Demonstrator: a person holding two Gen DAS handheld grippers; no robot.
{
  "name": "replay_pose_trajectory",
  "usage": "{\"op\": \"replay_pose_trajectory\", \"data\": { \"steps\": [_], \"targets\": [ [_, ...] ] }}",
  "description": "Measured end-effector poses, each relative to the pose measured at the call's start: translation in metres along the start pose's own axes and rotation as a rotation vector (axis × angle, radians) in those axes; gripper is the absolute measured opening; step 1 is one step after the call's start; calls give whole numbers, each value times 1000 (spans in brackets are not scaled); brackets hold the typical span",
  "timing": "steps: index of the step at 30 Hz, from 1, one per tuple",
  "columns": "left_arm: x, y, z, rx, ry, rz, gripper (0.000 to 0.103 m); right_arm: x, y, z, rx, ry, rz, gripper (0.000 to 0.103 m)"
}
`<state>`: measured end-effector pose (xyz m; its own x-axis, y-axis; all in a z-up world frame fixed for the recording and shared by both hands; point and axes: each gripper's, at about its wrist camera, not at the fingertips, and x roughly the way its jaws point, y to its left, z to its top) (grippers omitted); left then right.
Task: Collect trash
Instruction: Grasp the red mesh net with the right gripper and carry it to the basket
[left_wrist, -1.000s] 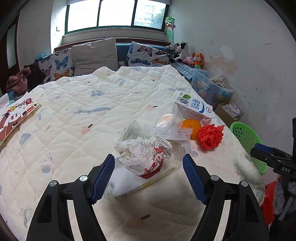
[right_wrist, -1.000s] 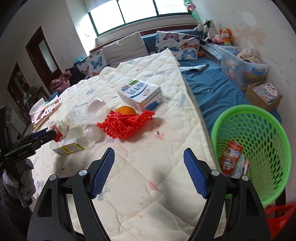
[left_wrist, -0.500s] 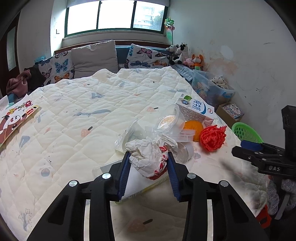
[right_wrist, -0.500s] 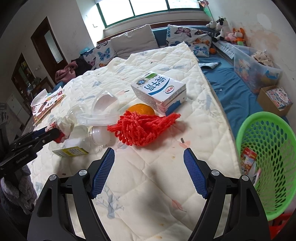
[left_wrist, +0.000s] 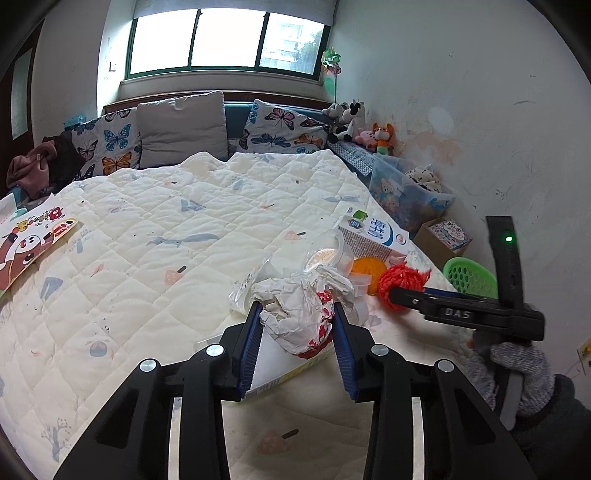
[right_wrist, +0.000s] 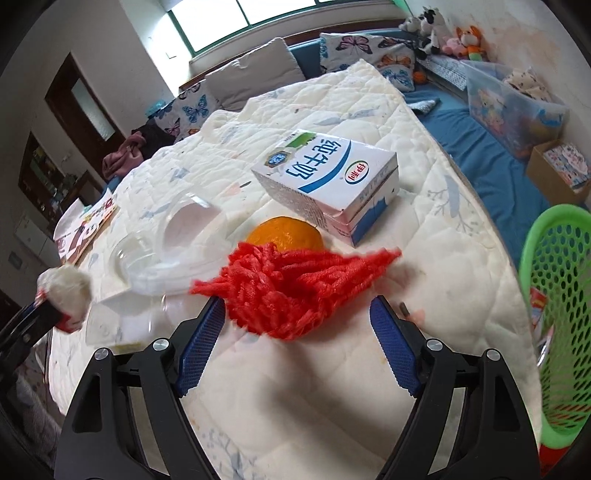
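My left gripper (left_wrist: 296, 314) is shut on a crumpled white wrapper with red print (left_wrist: 301, 308), held just above a flat yellow-edged packet (left_wrist: 275, 363) on the quilt. My right gripper (right_wrist: 295, 308) has its jaws opening, and the near end of a red foam fruit net (right_wrist: 295, 286) lies between the blue pads without being pressed. Behind the net sit an orange (right_wrist: 284, 232), a blue-and-white milk carton (right_wrist: 328, 177) and clear plastic containers (right_wrist: 173, 240). The same wrapper (right_wrist: 68, 291) shows at the left of the right wrist view.
A green perforated basket (right_wrist: 561, 314) with wrappers inside stands on the floor off the bed's right edge. A picture book (left_wrist: 31, 236) lies at the quilt's left edge. Pillows, soft toys, a clear storage bin (left_wrist: 406, 192) and a cardboard box line the far side.
My left gripper closed on the crumpled wrapper and lifted slightly. My right gripper moved forward and down to the red net, which now sits between its widening jaws.
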<state>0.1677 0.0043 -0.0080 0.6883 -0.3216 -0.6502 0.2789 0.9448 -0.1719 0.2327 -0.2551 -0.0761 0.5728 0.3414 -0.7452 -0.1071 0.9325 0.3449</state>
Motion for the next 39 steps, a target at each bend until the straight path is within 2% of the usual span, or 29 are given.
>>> {"op": "replay_pose_trajectory", "data": {
  "steps": [7, 13, 15, 24, 31, 39],
  "targets": [
    [-1, 2, 1, -1, 0, -5, 36, 9, -4, 3, 42, -4, 38, 79],
    [-1, 0, -2, -3, 5, -12, 36, 6, 1, 0, 11, -15, 41, 62],
    [-3, -2, -1, 0, 3, -14, 36, 1, 2, -3, 1, -24, 37, 59],
    [-7, -23, 2, 30, -4, -44, 36, -34, -11, -12, 22, -67, 42, 57],
    [-4, -54, 6, 66, -1, -96, 36, -75, -37, -26, 37, -101, -9, 57],
    [11, -98, 10, 117, 22, -160, 36, -117, -96, -45, 98, -121, -122, 57]
  ]
}}
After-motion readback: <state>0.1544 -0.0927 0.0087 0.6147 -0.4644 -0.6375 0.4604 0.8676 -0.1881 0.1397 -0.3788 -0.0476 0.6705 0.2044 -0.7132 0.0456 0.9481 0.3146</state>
